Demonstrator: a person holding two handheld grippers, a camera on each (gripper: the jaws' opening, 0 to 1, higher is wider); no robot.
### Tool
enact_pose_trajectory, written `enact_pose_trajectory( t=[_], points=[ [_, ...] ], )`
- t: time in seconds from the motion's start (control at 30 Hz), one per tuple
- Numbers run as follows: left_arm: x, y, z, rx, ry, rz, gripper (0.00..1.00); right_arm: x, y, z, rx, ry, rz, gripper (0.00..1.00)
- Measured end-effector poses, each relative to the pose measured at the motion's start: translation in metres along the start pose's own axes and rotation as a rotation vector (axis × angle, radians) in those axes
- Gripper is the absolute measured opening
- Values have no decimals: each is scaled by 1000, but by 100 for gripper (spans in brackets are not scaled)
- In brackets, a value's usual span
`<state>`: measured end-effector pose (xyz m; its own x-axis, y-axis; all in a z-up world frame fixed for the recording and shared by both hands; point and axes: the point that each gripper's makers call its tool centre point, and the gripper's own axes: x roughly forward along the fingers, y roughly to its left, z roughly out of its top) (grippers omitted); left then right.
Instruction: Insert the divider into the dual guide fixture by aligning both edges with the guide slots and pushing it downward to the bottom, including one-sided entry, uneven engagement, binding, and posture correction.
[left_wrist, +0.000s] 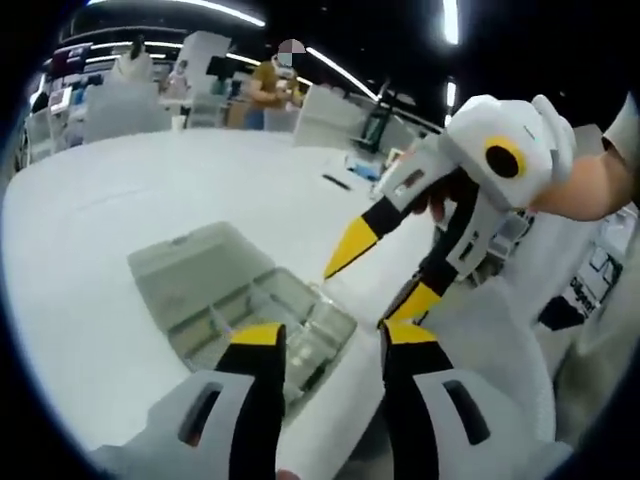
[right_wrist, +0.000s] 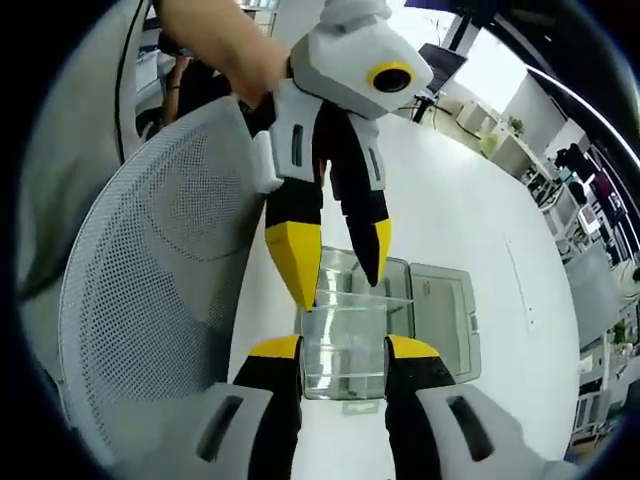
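Observation:
A clear plastic compartment box (left_wrist: 290, 335) lies on the white table with its lid (left_wrist: 190, 255) flung open beside it. My left gripper (left_wrist: 333, 335) hovers over the box, jaws apart with nothing between them. My right gripper (left_wrist: 383, 272) reaches in from the right, also open, its yellow tips just above the box's far edge. In the right gripper view the box (right_wrist: 345, 345) lies between my right gripper's (right_wrist: 343, 347) jaws, and the left gripper (right_wrist: 335, 255) hangs open above it. A thin clear edge (right_wrist: 350, 297), possibly the divider, crosses the box; it is hard to tell apart.
A white mesh chair (right_wrist: 150, 270) stands close against the table edge on the left of the right gripper view. The white table (left_wrist: 150, 190) stretches wide beyond the box. Small items (left_wrist: 350, 172) lie far off, and a person (left_wrist: 275, 85) stands at the back.

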<state>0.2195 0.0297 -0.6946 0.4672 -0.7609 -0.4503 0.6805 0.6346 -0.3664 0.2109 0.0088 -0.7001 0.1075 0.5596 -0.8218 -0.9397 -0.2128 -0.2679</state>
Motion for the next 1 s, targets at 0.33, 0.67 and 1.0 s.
enact_pose_trajectory(
  t=[0.33,0.67,1.0],
  points=[
    [-3,-2,4,-75,-18,-16,26,1,-1,9,-9,-18,-21,27],
    [-4,-1,5,-153,-31,-20,20,2,-1,17,-12,-42,-41,27],
    [-3,-3,6,-239,-45,-32,11,-1,-1,21,-9,-62,-65,27]
  ],
)
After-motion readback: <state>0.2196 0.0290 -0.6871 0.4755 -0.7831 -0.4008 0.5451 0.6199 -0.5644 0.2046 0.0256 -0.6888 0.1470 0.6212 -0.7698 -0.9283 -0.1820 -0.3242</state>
